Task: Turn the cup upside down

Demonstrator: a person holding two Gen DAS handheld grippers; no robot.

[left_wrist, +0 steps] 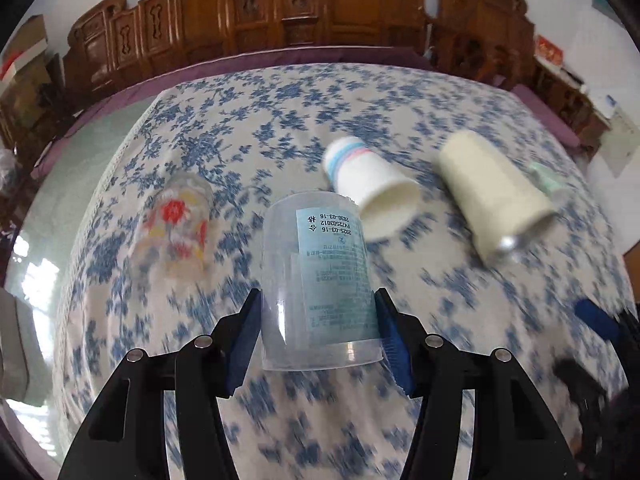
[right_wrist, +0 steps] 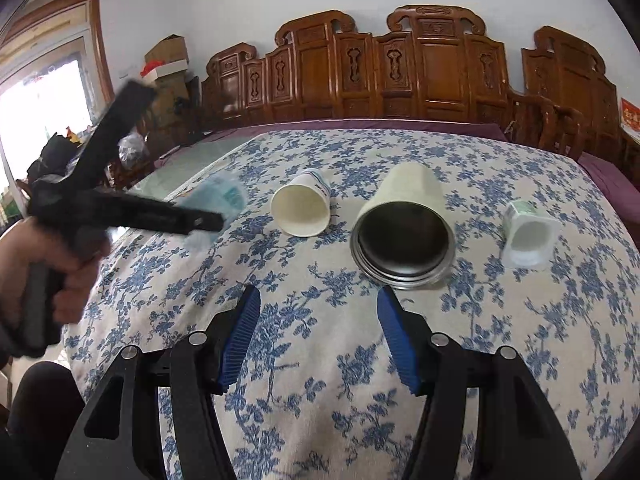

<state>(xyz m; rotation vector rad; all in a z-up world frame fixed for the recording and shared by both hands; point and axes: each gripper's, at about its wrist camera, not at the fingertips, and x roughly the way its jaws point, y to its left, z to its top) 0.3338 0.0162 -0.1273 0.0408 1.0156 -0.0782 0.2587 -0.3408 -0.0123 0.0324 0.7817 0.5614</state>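
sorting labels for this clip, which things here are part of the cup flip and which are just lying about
In the job:
left gripper
clear plastic cup, held in it

Lying about:
paper cup
cream tumbler
small white pot
flowered glass
right gripper, open

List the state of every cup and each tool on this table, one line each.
Left tool: shut on the clear plastic cup.
Clear plastic cup: held, label text upside down.
Right tool: open, holding nothing.
Paper cup: lying on its side.
Cream tumbler: lying on its side.
Small white cup: lying on its side.
Flowered glass: blurred, looks to stand on the cloth.
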